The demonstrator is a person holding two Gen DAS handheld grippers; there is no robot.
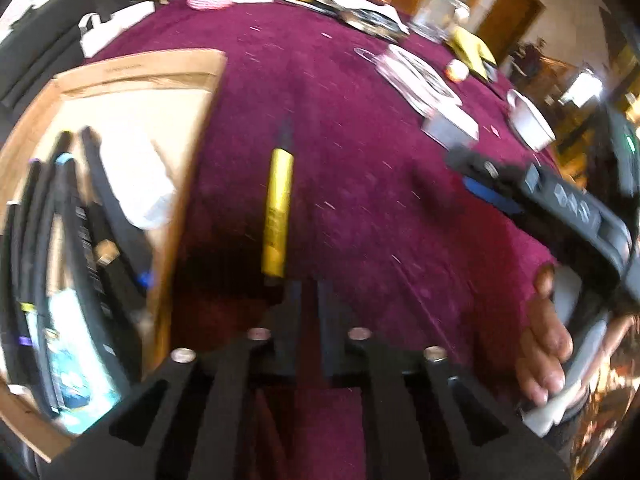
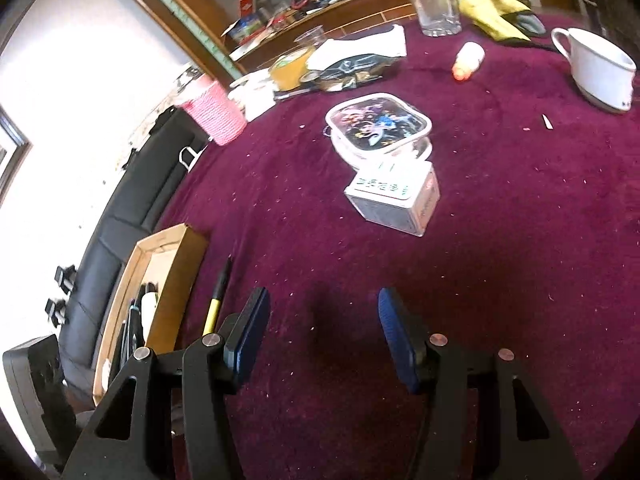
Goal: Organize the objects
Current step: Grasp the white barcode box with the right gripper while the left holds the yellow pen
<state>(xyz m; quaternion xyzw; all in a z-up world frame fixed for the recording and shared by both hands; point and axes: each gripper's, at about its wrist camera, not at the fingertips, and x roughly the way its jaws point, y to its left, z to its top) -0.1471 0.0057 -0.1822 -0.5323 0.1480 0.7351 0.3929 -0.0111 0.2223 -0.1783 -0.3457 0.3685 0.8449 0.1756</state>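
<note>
A yellow pen with a black tip [image 1: 277,216] lies on the maroon tablecloth [image 1: 340,128], just ahead of my left gripper [image 1: 308,292], whose jaws are nearly together with nothing between them. To the left is a cardboard box [image 1: 132,80] holding several dark pens [image 1: 80,220] and white paper. In the right wrist view the pen [image 2: 216,300] lies between the box [image 2: 176,264] and my right gripper [image 2: 320,320], which is open and empty above the cloth. The right gripper also shows in the left wrist view [image 1: 500,184], held in a hand.
A clear lidded container [image 2: 380,126] and a small white box [image 2: 394,200] sit mid-table. A white cup [image 2: 600,68], small bottle [image 2: 468,60], glass jar [image 2: 436,0], yellow cloth [image 2: 492,12], pink woven holder [image 2: 214,116] and papers stand farther back. A black bag [image 2: 120,208] lies beyond the table's left edge.
</note>
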